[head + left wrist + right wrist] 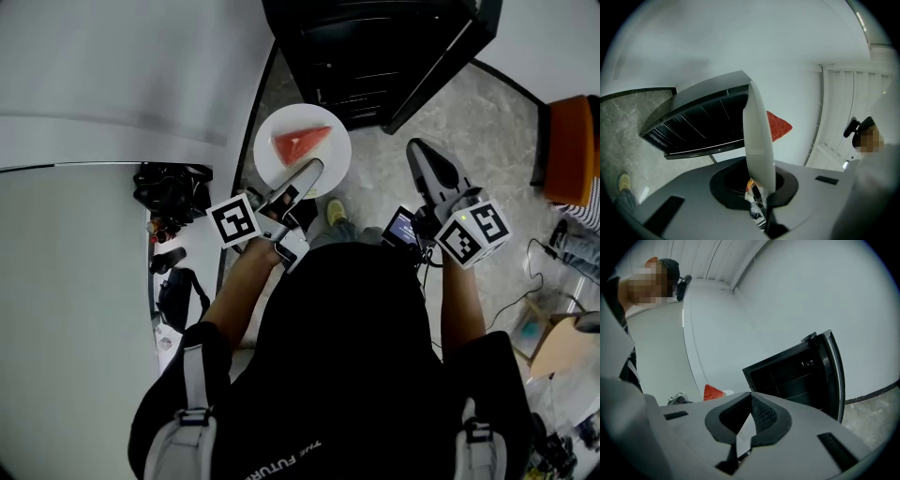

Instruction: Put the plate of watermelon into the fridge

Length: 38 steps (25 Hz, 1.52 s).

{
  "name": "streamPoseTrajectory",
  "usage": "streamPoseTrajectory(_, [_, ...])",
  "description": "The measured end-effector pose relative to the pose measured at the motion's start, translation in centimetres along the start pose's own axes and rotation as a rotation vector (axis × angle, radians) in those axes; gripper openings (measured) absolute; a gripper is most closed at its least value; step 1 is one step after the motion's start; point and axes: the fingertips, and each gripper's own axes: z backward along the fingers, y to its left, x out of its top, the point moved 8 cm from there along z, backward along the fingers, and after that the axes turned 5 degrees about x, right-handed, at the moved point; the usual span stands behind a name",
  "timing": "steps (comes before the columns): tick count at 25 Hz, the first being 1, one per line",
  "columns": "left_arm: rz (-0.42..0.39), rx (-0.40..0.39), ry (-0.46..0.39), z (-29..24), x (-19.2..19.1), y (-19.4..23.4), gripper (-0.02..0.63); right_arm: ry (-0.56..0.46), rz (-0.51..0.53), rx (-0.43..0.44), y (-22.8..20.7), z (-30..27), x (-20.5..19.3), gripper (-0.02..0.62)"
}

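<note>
A white plate [302,150] carries a red wedge of watermelon [302,142]. My left gripper [305,176] is shut on the plate's near rim and holds it in the air in front of the black fridge [366,56], whose door [450,56] stands open to the right. In the left gripper view the plate [758,140] shows edge-on between the jaws of the left gripper [761,187], with the watermelon [779,125] behind it. My right gripper [428,164] hangs to the plate's right, shut and with nothing in it. The right gripper [751,397] faces the fridge's dark interior [792,376].
A white wall runs along the left, with a pile of black gear [173,187] on the floor at its foot. An orange seat [572,150], cables and a cardboard box [562,347] lie at the right. The person's shoe [336,212] is below the plate.
</note>
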Motion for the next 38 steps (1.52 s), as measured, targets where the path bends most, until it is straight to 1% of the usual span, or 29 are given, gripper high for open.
streamPoseTrajectory(4, [-0.01,-0.015,-0.003,0.0,-0.2,0.5,0.02,0.0,0.013,0.007,-0.3,-0.1,-0.6,0.009])
streamPoseTrajectory(10, [-0.017,-0.009,-0.002,-0.1,0.0,0.0,0.02,-0.002,0.017,0.011,-0.2,0.1,-0.1,0.009])
streamPoseTrajectory(23, [-0.02,-0.036,0.019,-0.1,0.0,0.6,0.02,-0.002,0.026,-0.032,-0.1,1.1,-0.7,0.009])
streamPoseTrajectory(26, [-0.005,-0.04,0.018,-0.2,0.0,0.6,0.02,-0.003,0.04,-0.036,0.0,1.0,-0.2,0.009])
streamPoseTrajectory(34, [-0.01,-0.057,0.024,-0.3,-0.1,0.9,0.02,-0.013,0.069,-0.036,0.0,0.5,0.6,0.009])
streamPoseTrajectory(38, [0.001,-0.066,0.008,-0.2,-0.2,0.5,0.02,-0.006,0.085,-0.031,0.5,0.4,1.2,0.009])
